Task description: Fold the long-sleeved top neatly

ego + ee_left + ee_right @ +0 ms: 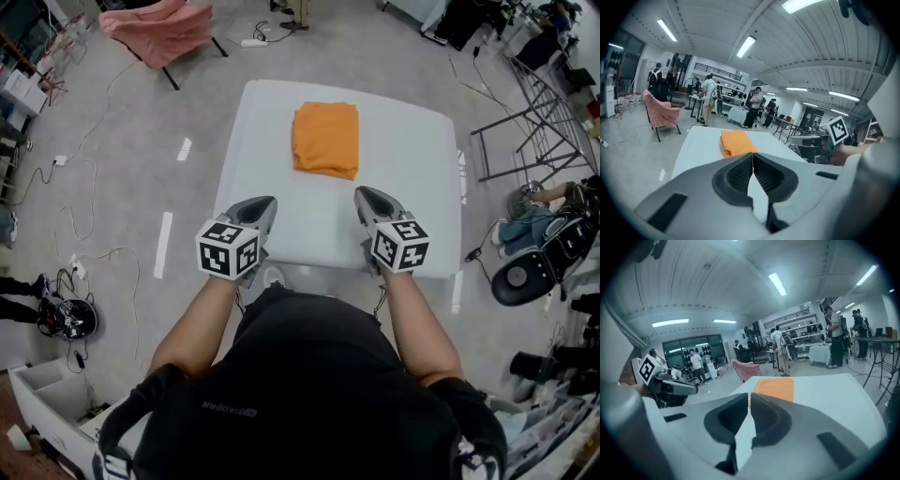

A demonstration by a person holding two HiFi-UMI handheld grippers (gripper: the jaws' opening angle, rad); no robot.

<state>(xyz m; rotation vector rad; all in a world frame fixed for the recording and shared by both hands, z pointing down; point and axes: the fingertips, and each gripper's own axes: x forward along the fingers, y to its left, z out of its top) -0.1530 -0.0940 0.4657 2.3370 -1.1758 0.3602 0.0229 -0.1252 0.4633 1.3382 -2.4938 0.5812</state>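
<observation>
The left gripper [267, 201], grey and held in the person's left hand, has its two ribbed dark pads closed tip to tip, with nothing caught in them. The right gripper [362, 193] has its jaws drawn all but together, with only a hairline slit at the tips, and it too is empty. Each gripper carries a black-and-white marker cube [228, 249] at its back. Both hover side by side above the near part of the white rectangular table [262, 178], noses aimed at the far side and tipped a little downward.

Ahead of them, on the far half of the table and about midway across it, lies the orange long-sleeved top [325, 139]. It sits well apart from both grippers and neither touches it. It is folded into a compact, thick rectangle, longer toward the far edge than it is wide. No sleeve or collar shows. Its upper face is smooth with faint creases, its sides run nearly straight, and its near edge is slightly uneven, dipping lower at one corner. In the left gripper view, stacked layers show along its side.

Beyond the table, on the grey floor, stands a chair draped in pink cloth [159, 28].
</observation>
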